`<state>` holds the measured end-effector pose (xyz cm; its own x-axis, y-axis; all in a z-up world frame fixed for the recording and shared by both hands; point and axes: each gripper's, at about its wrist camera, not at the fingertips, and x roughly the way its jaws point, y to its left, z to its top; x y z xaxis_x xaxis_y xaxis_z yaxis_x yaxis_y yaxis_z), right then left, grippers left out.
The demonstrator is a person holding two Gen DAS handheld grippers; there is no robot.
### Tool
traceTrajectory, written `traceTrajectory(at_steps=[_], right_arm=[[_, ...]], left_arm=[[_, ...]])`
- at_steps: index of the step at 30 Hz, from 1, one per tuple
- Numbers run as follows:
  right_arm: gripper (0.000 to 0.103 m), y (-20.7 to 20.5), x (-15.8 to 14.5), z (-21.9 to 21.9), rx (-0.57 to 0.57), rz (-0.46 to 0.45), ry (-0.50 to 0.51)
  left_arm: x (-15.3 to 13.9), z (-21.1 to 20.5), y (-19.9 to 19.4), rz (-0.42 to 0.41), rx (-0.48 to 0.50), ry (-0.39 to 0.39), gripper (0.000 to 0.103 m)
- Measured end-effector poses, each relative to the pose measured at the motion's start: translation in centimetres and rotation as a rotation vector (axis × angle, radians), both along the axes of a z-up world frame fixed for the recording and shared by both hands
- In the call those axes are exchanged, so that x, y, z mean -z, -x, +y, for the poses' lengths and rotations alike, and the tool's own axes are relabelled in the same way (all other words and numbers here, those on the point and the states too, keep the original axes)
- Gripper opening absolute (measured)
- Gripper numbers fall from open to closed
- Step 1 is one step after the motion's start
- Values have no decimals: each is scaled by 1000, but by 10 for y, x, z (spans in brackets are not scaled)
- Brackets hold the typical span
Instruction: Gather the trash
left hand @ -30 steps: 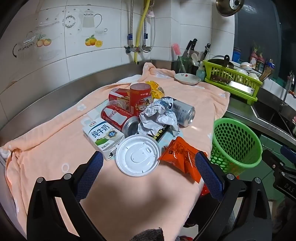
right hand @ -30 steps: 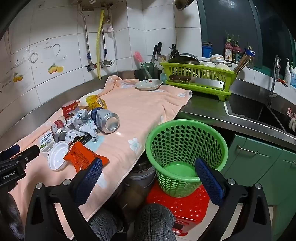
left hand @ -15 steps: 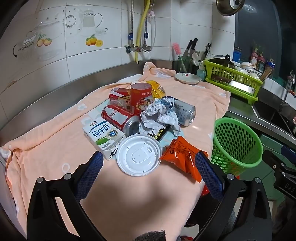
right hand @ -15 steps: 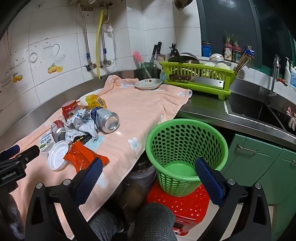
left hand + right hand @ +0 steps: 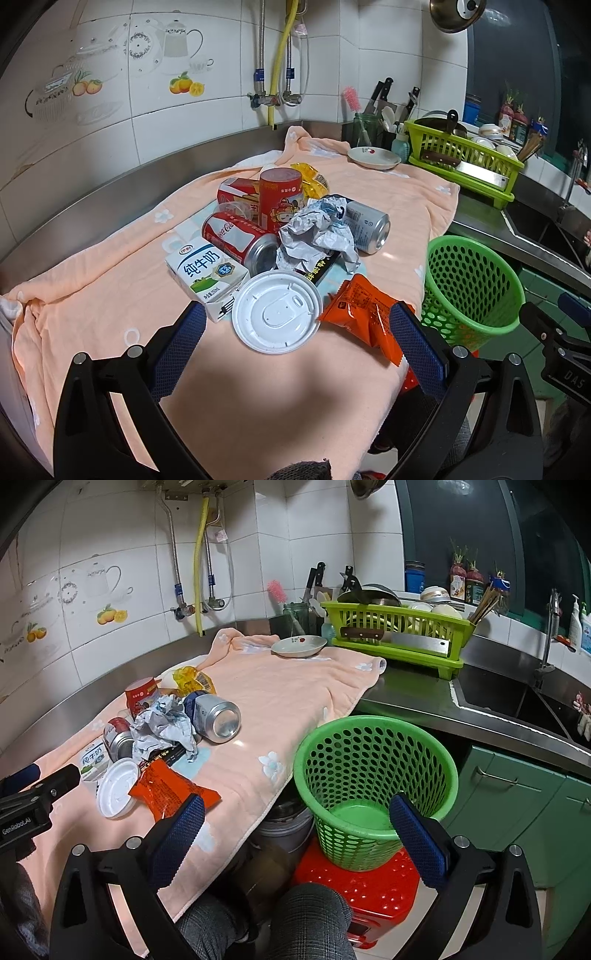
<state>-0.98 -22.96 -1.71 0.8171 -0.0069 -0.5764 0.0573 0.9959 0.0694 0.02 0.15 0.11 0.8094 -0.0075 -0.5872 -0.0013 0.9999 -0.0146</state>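
Presently: peach towel [image 5: 110, 266] under left fingers | green basket [image 5: 369, 771] between right fingers, empty | left gripper [image 5: 293, 325] fingers wide apart, empty | right gripper [image 5: 295, 812] likewise | white lid [image 5: 277, 312] between left fingers | orange packet [image 5: 365, 314] touching right-hand left finger.

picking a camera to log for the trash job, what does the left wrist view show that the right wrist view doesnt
Only the left wrist view shows the flat red box behind the upright red printed can.

Only the right wrist view shows the green perforated plastic basket's bare inside, the red plastic stool it stands on, the green cabinet doors and the sink tap.

Both show the trash pile: round white plastic lid, orange foil snack packet, crumpled white paper, silver drink can.
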Motion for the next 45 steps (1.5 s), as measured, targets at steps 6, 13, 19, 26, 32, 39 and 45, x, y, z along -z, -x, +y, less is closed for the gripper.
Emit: traceTrajectory(at_steps=[6,13,19,26,32,39,45], right_arm=[[97,0,0,1,-3,1,3],[97,-2,2,4,-9,4,8],[97,-3,2,4,-15,9,6],[97,-6,3,5,-23,11,6],[97,-7,4,6,-40,12,8],[97,-10,4,12,-65,11,15],[97,-12,6,14,-62,17,17]], left_arm=[[0,0,0,-1,-2,-2,98],[-1,3,-3,-6,-7,-2,98],[-2,3,-4,-10,-7,-7,98],[-1,4,-6,-9,-12,-9,98],[-1,5,-6,-10,-16,-14,98],[-2,14,-9,-11,-33,-9,98],[-1,13,-12,-6,-30,-14,98]])
